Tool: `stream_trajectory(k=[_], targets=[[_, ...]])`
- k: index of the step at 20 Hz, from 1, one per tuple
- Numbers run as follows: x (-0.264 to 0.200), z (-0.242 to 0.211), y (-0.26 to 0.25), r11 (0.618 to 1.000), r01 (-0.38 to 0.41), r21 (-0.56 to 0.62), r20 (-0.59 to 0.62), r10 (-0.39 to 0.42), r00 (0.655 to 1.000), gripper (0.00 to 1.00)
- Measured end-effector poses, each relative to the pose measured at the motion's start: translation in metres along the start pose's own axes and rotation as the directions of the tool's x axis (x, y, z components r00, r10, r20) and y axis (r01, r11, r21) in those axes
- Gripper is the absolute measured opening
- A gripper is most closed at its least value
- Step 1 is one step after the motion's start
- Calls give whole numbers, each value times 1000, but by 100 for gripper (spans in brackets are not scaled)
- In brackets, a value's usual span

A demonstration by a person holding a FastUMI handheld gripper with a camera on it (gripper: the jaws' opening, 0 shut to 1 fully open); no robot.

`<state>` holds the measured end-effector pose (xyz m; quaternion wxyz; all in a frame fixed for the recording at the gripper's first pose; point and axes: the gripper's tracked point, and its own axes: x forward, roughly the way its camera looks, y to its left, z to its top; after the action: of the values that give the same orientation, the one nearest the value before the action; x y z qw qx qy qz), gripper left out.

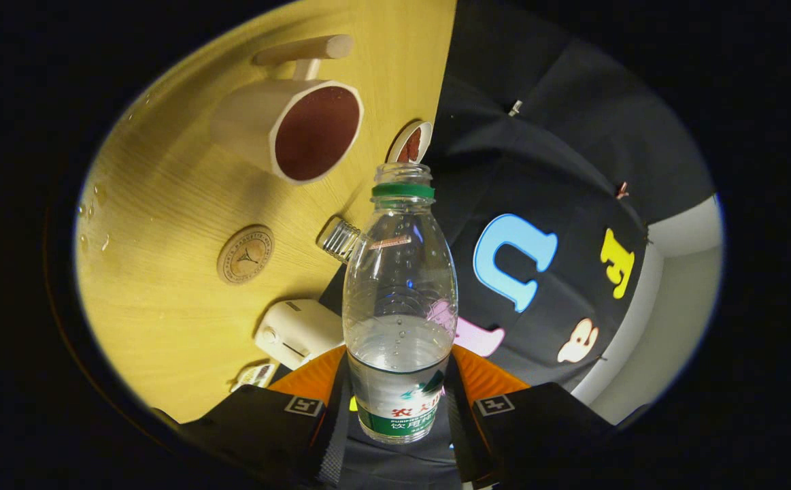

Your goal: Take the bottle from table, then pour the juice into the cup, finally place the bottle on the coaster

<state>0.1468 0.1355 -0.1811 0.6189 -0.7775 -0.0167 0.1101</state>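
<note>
A clear plastic bottle (398, 299) with a green neck ring and no cap stands between my two fingers, and my gripper (398, 395) is shut on its lower labelled part. Clear liquid fills roughly its lower half. The whole view is rolled sideways, so the yellow wooden table (164, 224) stands like a wall beside the bottle. Beyond the bottle's mouth a white cup (296, 129) with a dark red inside and a wooden handle sits on the table. A round wooden coaster (245, 254) lies on the table nearer the fingers than the cup.
A small white box-shaped device (298, 331) rests near the table's edge just beside my fingers. A small ribbed clear object (341, 239) lies behind the bottle's shoulder. A small white dish (414, 141) sits at the table's edge past the bottle's mouth. Water drops (92, 224) dot the far side of the table.
</note>
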Motion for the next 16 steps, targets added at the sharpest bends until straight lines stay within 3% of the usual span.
stream_trajectory(k=[3,6,11,16], targets=[[-3,-1,18,987,-48,156,-13,51,999,66],[-5,-1,38,920,-101,379,-9,112,994,66],[-11,14,42,737,-136,662,67,122,990,66],[-25,38,41,469,-201,860,188,75,979,67]])
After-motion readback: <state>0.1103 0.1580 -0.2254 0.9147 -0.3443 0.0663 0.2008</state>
